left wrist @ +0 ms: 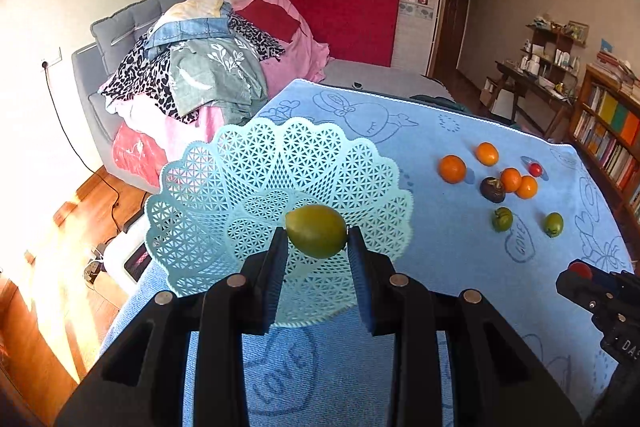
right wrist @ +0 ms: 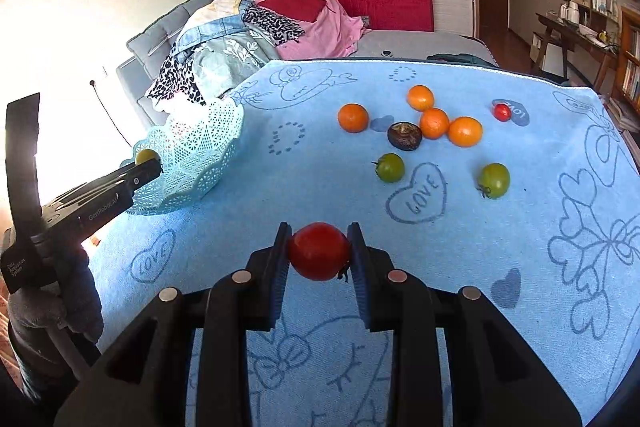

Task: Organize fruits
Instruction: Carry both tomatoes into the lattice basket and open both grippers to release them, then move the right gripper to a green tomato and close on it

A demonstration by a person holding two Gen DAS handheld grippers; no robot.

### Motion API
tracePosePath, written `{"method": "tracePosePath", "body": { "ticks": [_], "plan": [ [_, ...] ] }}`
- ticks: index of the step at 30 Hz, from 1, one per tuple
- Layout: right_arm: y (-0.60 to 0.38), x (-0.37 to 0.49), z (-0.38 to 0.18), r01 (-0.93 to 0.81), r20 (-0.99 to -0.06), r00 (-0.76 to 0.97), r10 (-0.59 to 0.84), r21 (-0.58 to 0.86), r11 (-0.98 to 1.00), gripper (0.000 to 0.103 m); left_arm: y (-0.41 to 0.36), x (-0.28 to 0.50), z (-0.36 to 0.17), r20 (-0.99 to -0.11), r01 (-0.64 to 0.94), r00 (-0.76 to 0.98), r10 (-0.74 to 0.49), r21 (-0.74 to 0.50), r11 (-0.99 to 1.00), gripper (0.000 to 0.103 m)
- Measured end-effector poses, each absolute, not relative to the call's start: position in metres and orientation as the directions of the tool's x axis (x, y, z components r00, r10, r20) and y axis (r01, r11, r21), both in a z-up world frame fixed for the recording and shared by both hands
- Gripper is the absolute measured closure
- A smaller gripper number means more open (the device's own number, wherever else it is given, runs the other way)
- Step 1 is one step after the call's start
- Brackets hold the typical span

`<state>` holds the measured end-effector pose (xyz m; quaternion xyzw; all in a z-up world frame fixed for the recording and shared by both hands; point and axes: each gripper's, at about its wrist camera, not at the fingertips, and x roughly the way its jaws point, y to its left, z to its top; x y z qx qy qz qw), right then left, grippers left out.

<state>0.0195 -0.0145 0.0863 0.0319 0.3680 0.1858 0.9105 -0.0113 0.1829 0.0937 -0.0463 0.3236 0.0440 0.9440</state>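
Left gripper [left wrist: 317, 233] pinching green fruit [left wrist: 316, 231] over basket [left wrist: 224, 187]; right gripper [right wrist: 319, 251] clamped on red tomato [right wrist: 319, 250] above cloth [right wrist: 500, 247].

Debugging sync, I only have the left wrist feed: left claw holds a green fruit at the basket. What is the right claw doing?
Observer: The right claw is shut on a red tomato, held above the blue cloth, short of the basket.
Operator: Is the green fruit over the basket or past the rim?
Observer: The right wrist view shows the green fruit in the left claw at the basket's near rim; whether it is inside I cannot tell.
Operator: The dark fruit on the cloth, what is it?
Observer: In the right wrist view the dark fruit is brown-purple with a pale patch on top; I cannot name its kind.
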Motion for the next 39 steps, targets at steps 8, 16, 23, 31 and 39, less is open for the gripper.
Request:
{"method": "tracePosePath", "body": {
  "ticks": [8, 16, 23, 31, 39],
  "plan": [
    [0.048, 0.057, 0.099, -0.385, -0.636, 0.645, 0.424, 0.209, 0.899, 0.073, 0.23, -0.007, 0.086, -0.639, -0.209, 0.763, 0.094, -0.107, 0.972, 0.054],
    [0.095, 0.078, 0.105, -0.447, -0.624, 0.621, 0.474, 0.215, 0.868, 0.073, 0.265, -0.016, 0.1, -0.606, -0.284, 0.782, 0.146, -0.137, 0.949, 0.023],
    [0.116, 0.088, 0.103, -0.456, -0.625, 0.613, 0.484, 0.22, 0.862, 0.044, 0.275, -0.026, 0.115, -0.557, -0.32, 0.802, 0.216, -0.095, 0.943, 0.016],
    [0.109, 0.085, 0.101, -0.419, -0.622, 0.644, 0.445, 0.199, 0.886, 0.039, 0.278, -0.027, 0.118, -0.554, -0.324, 0.804, 0.217, -0.103, 0.94, 0.012],
    [0.078, 0.082, 0.107, -0.354, -0.607, 0.684, 0.404, 0.208, 0.912, 0.023, 0.266, -0.024, 0.116, -0.554, -0.299, 0.808, 0.202, -0.091, 0.95, 0.007]
  ]
}}
